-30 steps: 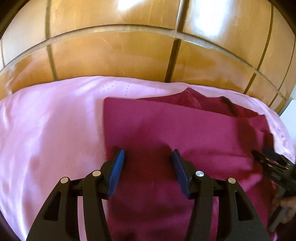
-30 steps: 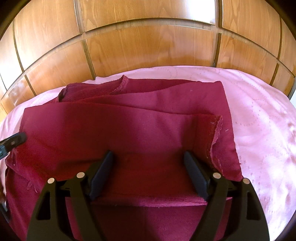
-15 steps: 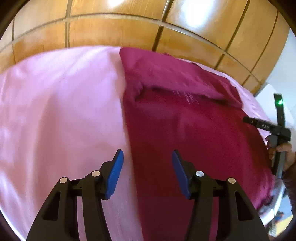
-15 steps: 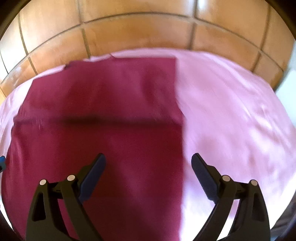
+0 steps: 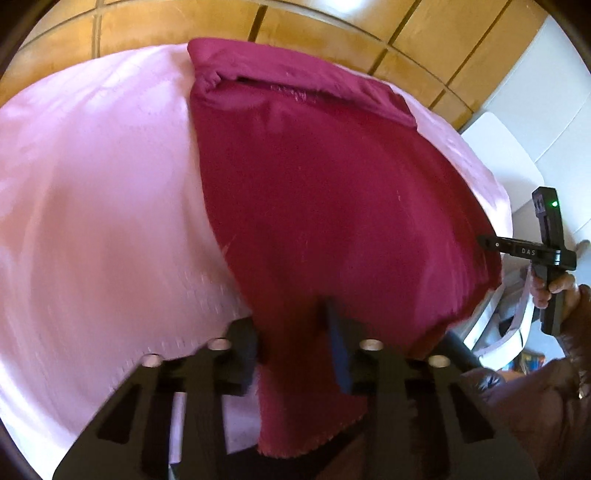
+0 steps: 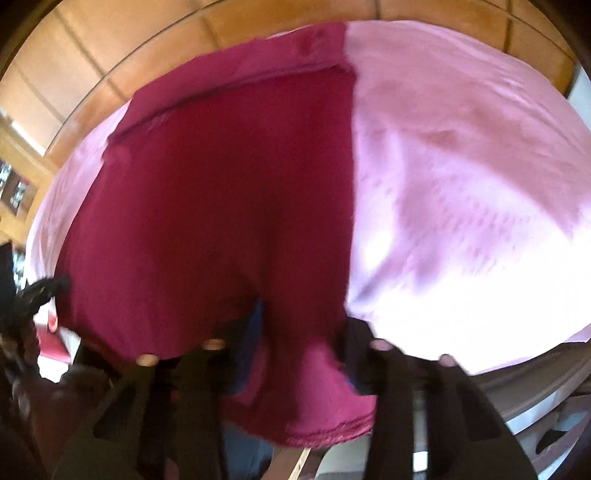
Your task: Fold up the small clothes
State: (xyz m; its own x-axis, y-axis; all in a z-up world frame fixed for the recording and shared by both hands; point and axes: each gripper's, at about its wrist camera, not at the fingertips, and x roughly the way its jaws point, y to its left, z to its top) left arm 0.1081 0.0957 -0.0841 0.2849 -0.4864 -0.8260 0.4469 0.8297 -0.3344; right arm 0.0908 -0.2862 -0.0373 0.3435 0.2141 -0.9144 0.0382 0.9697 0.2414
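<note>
A dark red cloth (image 5: 332, 192) lies on a pink sheet (image 5: 96, 206), with a folded band along its far edge. My left gripper (image 5: 295, 354) is shut on the cloth's near left corner, which hangs between the fingers. My right gripper (image 6: 303, 354) is shut on the near right corner of the same cloth (image 6: 229, 192). The right gripper's body also shows at the right of the left wrist view (image 5: 543, 254), and the left one shows dimly at the left edge of the right wrist view (image 6: 37, 295).
The pink sheet (image 6: 461, 184) covers a surface in front of wooden panelling (image 5: 332, 33). A white chair or panel (image 5: 506, 158) stands at the right. The surface's near edge (image 6: 535, 376) shows below the sheet.
Both grippers have pulled back from over the cloth to its near edge and closed on its two near corners. The views tilted downward.
</note>
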